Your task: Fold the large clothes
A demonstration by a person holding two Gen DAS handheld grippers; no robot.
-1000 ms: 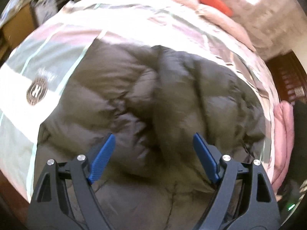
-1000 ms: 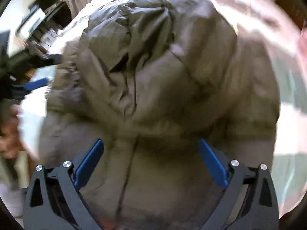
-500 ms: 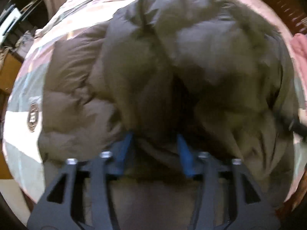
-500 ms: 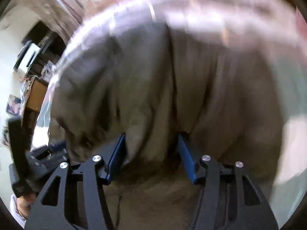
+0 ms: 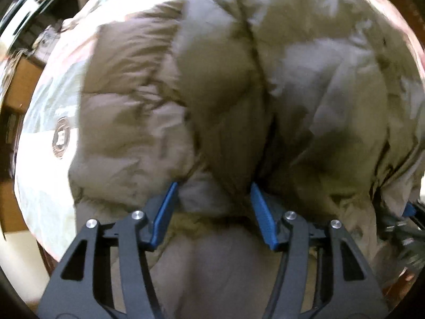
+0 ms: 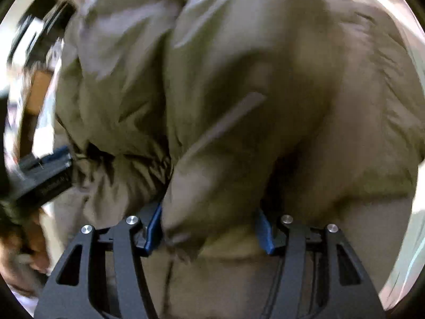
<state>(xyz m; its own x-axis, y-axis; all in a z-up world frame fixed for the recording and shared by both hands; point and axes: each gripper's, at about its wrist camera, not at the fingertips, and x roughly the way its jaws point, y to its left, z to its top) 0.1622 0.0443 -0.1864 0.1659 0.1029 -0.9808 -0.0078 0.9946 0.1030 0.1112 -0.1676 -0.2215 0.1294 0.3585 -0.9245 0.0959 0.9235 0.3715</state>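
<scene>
Both the left gripper (image 5: 213, 187) and right gripper (image 6: 209, 212) seemingly pinch the bunched, puffy brown jacket (image 5: 239, 85).

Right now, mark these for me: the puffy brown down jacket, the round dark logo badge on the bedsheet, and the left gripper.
puffy brown down jacket (image 5: 305, 85), left wrist view, on its quilted upper surface.
round dark logo badge (image 5: 60, 138), left wrist view, on its centre.
left gripper (image 5: 213, 188), left wrist view, midway between the blue fingertips, shut on jacket fabric.

Round emblem (image 5: 60, 140) on bedspread (image 5: 42, 180), lettering too blurred to read
</scene>
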